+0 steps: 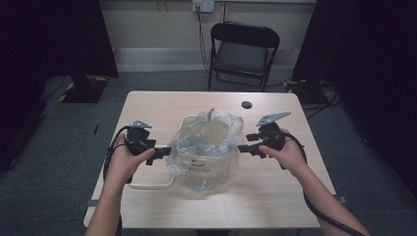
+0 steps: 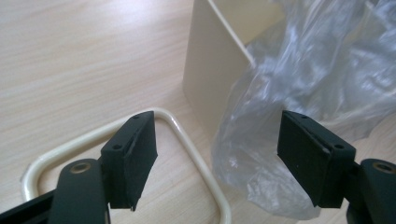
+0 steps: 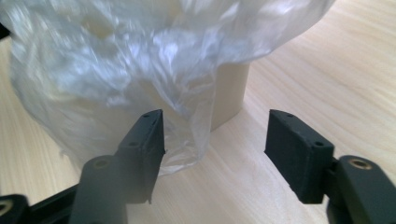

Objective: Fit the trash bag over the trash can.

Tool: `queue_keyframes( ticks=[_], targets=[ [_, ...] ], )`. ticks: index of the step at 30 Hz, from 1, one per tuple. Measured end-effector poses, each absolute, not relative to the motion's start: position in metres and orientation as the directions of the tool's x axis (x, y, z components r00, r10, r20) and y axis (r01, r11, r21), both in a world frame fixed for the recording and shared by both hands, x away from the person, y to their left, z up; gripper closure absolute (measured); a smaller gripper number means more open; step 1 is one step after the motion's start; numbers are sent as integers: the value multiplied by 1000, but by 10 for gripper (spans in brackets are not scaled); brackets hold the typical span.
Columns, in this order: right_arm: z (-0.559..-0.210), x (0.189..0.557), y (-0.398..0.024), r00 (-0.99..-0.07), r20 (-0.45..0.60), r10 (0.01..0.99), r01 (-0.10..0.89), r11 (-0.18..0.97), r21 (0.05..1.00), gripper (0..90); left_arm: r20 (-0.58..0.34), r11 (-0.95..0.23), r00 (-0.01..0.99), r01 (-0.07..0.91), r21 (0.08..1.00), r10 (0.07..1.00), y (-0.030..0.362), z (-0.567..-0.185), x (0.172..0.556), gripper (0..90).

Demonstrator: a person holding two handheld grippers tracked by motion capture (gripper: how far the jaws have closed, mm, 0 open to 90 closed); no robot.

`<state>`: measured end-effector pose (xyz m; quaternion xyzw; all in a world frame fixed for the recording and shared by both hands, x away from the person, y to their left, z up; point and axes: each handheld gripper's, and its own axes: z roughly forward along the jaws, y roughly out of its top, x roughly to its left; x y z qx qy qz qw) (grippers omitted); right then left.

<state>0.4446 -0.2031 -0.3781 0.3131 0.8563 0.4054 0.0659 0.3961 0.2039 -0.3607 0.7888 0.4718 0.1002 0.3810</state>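
Observation:
A cream plastic bin stands in the middle of the wooden table, lined with a clear plastic bag that spills over its rim. Its cream handle lies flat on the table at the left. My left gripper is at the bin's left side, open; in the left gripper view its jaws stand wide apart, with the bag, bin wall and handle ahead of them. At the bin's other side my right gripper is open too, its jaws apart before the bag and bin.
A small black round object lies on the table behind the bin. Beyond the far edge a black folding chair stands on grey carpet. Dark curtains hang at both sides.

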Motion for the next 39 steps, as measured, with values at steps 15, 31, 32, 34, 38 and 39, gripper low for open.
queue_keyframes(
  ticks=[15,31,32,34,38,39],
  targets=[
    [-367,456,-192,-777,163,608,502,444,742,430,-203,-291,571,654,698,796,180,-350,419,441],
    [-368,477,-178,-772,146,618,506,459,730,750,-162,-302,540,666,682,826,170,-354,450,880],
    [-370,479,-177,-772,147,618,508,462,727,750,-162,-298,534,669,681,830,171,-357,452,884],
    [-373,484,-175,-772,139,621,506,467,725,753,-168,-274,507,682,678,846,173,-363,457,894],
    [-383,495,-171,-774,129,620,513,495,701,758,-166,-261,487,690,676,857,173,-377,466,900],
    [-385,497,-170,-777,133,615,513,497,700,759,-164,-264,489,688,676,857,173,-380,469,900]
  ],
)
